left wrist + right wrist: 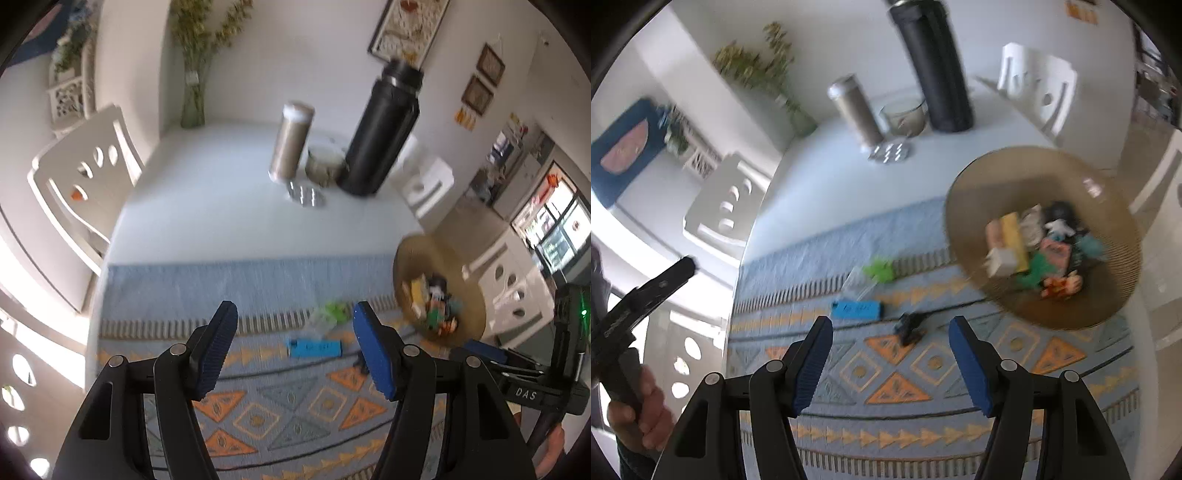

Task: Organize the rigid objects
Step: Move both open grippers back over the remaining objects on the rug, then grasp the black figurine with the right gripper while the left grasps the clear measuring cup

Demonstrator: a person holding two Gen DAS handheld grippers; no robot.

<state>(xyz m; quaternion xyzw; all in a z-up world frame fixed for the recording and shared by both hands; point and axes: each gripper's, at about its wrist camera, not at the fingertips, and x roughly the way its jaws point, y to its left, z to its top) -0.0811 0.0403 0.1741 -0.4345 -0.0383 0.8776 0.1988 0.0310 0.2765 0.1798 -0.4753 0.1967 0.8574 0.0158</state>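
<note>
**Three pieces loose on the mat, bowl already loaded**

Out on the patterned mat point(923, 373), a flat blue block point(857, 309) lies on its side, long edge running left to right. Just right of it sits a small dark toy point(911, 326), blurred, shape unclear. Behind them, a green piece point(881, 270) rests near the fringe beside something clear. The brown bowl point(975, 192) on the right holds a jumble of colourful small objects point(1034, 251).
</note>
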